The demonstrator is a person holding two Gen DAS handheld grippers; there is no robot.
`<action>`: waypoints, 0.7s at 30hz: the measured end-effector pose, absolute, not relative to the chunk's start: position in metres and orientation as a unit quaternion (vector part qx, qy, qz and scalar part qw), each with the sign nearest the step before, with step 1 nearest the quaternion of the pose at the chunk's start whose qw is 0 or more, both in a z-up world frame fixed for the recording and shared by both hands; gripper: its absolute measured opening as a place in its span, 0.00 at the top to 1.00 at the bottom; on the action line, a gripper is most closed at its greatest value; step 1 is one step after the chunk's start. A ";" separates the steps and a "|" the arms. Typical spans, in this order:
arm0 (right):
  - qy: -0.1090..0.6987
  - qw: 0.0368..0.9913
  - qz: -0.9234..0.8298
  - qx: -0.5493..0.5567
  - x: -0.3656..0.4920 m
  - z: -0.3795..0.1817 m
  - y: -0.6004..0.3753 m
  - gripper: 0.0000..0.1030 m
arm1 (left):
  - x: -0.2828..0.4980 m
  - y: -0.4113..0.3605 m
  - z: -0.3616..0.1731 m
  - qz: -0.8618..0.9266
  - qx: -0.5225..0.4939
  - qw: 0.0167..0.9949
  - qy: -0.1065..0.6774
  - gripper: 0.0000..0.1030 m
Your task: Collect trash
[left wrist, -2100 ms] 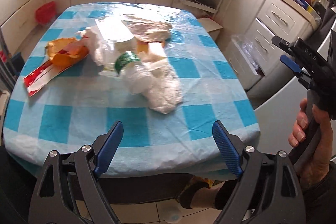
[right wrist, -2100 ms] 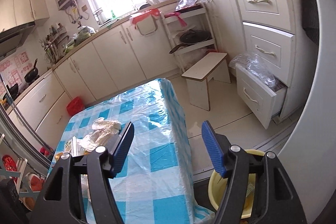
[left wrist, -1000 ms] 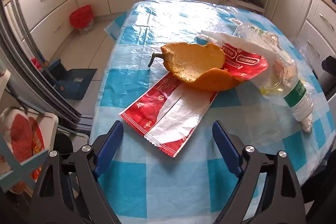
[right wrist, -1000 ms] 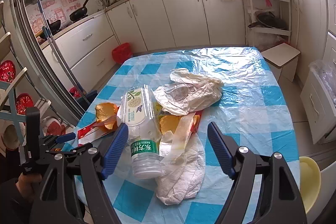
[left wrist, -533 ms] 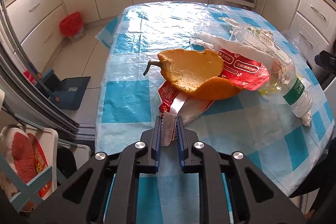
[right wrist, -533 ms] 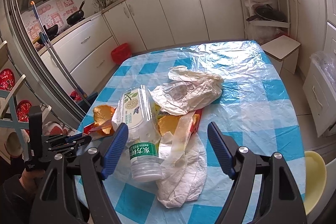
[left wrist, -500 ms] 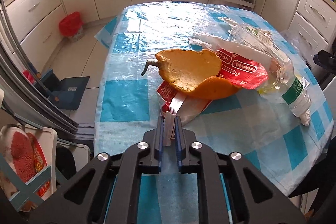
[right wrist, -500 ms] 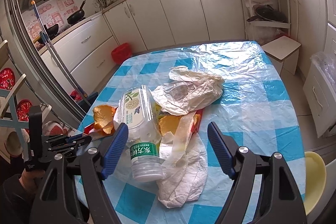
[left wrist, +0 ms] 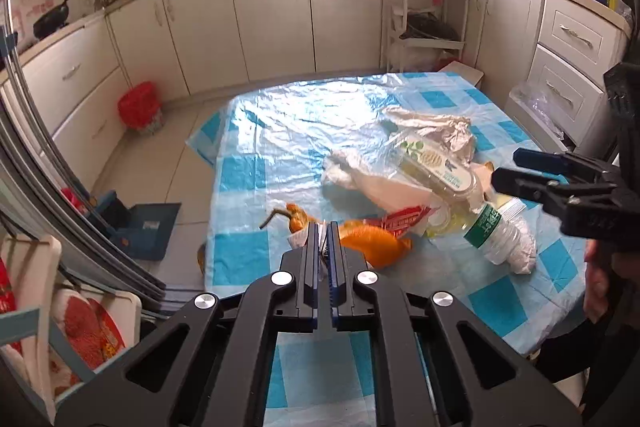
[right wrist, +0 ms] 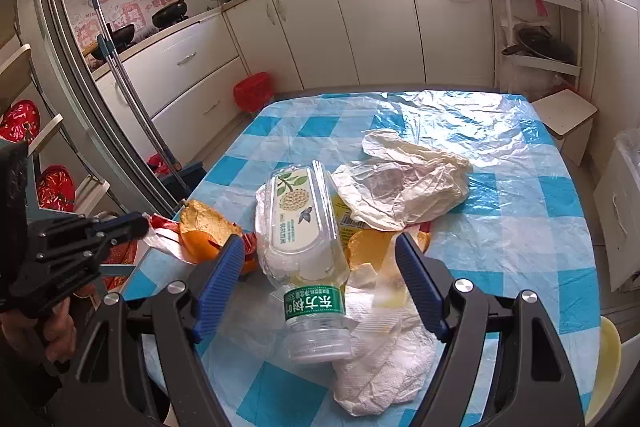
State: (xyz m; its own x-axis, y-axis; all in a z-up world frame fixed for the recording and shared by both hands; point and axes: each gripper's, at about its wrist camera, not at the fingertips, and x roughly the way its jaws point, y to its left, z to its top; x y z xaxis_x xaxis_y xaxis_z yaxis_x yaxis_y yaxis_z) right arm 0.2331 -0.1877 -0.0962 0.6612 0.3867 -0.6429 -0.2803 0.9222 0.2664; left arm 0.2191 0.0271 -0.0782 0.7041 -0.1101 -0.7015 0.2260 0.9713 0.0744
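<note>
**Plastic bottle lies between my right fingers, cap end nearest**

Clear plastic, crushed flat along the body: the bottle (right wrist: 306,259) lies on its side on the table (right wrist: 532,251), its long axis running almost straight away from my right gripper (right wrist: 320,287). The capped neck and green label band point toward me. My right jaws stand spread, one on each side of the neck, touching nothing. This hand is the nearer one to the bottle.

Under and beside the neck lies a crumpled white paper towel (right wrist: 384,367), soft and creased.

To the left, my left gripper (left wrist: 323,239) is pressed together on the thin edge of a red-and-white wrapper (left wrist: 404,217), a limp film. A curved orange peel (right wrist: 206,231) sits against the wrapper.

Farther off rests a crinkled translucent plastic bag (right wrist: 412,183), touching the bottle's base.
</note>
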 end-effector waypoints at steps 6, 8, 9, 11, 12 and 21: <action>0.384 0.902 0.194 0.048 0.239 -0.105 -0.170 0.27 | 0.217 0.034 -0.046 -0.113 0.050 0.926 0.357 0.97; 0.388 0.900 0.195 0.038 0.241 -0.109 -0.165 0.27 | 0.216 0.040 -0.040 -0.127 0.019 0.924 0.360 0.97; 0.390 0.899 0.195 0.034 0.242 -0.110 -0.163 0.27 | 0.216 0.045 -0.038 -0.137 -0.002 0.922 0.362 0.97; 0.394 0.898 0.195 0.029 0.245 -0.114 -0.160 0.27 | 0.215 0.054 -0.033 -0.152 -0.035 0.919 0.363 0.97; 0.396 0.897 0.195 0.026 0.246 -0.115 -0.157 0.27 | 0.214 0.059 -0.030 -0.166 -0.058 0.916 0.361 0.97; 0.406 0.893 0.195 0.008 0.253 -0.126 -0.145 0.27 | 0.206 0.071 -0.005 -0.203 -0.105 0.913 0.338 0.99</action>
State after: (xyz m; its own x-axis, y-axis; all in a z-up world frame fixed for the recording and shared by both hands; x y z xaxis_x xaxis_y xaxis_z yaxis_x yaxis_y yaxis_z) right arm 0.2535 -0.1447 -0.1256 0.5948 0.3551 -0.7211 -0.3420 0.9237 0.1728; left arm 0.2057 0.0706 -0.0048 0.6883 -0.4424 -0.5749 0.3003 0.8952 -0.3294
